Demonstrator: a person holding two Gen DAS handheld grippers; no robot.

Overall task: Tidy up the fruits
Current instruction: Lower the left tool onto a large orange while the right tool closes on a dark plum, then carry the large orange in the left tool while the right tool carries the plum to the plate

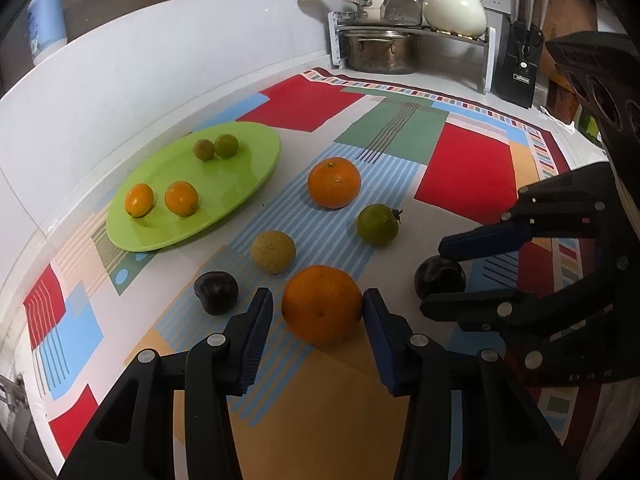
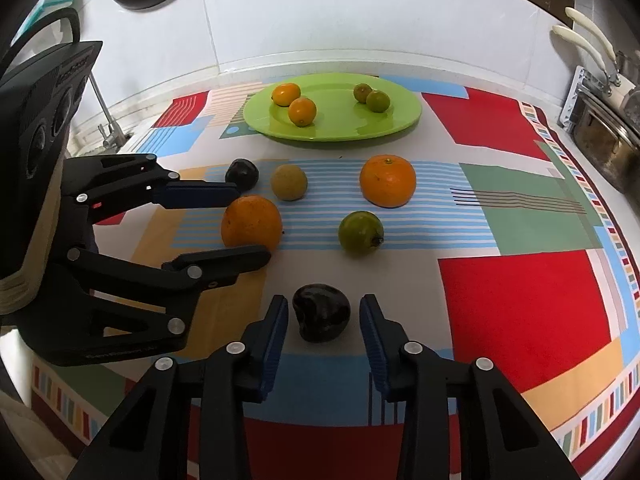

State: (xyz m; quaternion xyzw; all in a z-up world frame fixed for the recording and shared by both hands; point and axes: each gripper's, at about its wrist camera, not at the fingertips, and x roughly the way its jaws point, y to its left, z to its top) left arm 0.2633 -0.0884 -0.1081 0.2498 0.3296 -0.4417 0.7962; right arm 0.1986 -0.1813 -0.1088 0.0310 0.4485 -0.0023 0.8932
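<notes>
Two views. Left wrist: your left gripper [image 1: 318, 312] straddles an orange [image 1: 322, 304] on the cloth [image 1: 468, 168], right pad touching, left pad just short. Right wrist: your right gripper [image 2: 323, 322] brackets a dark fruit [image 2: 321, 312], both pads apart from it. Four small fruits sit on the plate [image 2: 340, 128].

White tiled wall [image 2: 320, 20] behind counter; patterned cloth [image 2: 520, 300] on top; pot rack [image 1: 412, 32] in corner.
</notes>
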